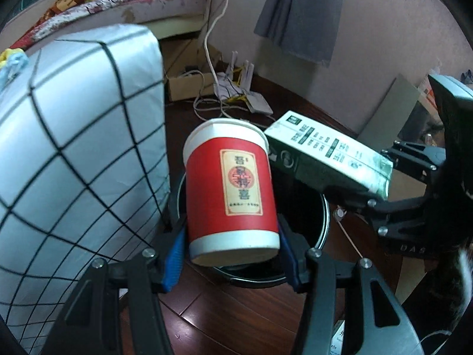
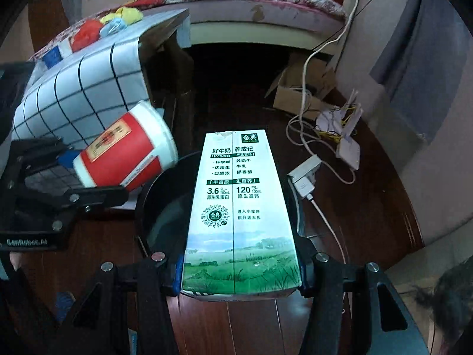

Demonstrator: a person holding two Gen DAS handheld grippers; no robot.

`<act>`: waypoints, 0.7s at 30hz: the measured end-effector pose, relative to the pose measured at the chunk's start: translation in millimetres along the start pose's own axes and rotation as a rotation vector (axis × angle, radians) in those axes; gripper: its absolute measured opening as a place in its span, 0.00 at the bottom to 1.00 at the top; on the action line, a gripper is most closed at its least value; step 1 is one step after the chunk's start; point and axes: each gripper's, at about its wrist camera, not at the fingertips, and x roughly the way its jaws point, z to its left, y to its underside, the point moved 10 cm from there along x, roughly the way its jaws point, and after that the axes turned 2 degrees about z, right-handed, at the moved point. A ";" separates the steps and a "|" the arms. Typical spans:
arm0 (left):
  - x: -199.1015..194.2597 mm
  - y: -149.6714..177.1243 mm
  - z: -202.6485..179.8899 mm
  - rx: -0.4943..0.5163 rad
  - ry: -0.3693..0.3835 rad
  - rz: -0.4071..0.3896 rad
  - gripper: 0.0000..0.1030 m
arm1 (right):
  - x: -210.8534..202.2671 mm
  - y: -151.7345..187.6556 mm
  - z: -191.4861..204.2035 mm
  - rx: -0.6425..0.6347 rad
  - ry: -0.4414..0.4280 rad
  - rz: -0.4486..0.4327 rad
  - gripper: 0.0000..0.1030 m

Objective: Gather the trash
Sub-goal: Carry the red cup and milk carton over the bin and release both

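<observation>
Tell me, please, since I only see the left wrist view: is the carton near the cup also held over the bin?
Observer: Yes. The right claw grips the carton at its base, above the bin.
Operator: What is printed on its facing side?
Observer: A green meadow picture at the bottom, with text and a round code above.
Operator: Is anything on the checked cloth beside the cup?
Observer: Red, yellow and blue crumpled lumps lie on the cloth; the cup is tilted in front of it.

A home bedroom: floral mattress (image 1: 142, 3), hanging curtain (image 1: 298, 17), dark wooden floor (image 2: 236, 319).
</observation>
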 end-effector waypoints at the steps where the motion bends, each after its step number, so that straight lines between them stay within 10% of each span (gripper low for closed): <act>1: 2.6 -0.1 -1.4 0.000 0.002 0.006 0.55 | 3.7 1.5 0.1 -0.004 -0.004 0.010 0.56; 4: 11.5 -5.2 -2.8 0.004 0.015 0.022 0.62 | 14.6 4.1 -0.2 -0.026 0.004 0.031 0.60; 7: 14.8 -1.2 -0.9 -0.016 -0.020 0.022 0.95 | 23.7 5.4 -12.8 0.000 0.069 0.047 0.94; 21: -15.7 10.2 35.7 -0.094 -0.208 -0.048 0.99 | 7.8 4.2 -43.7 0.140 0.141 0.035 0.99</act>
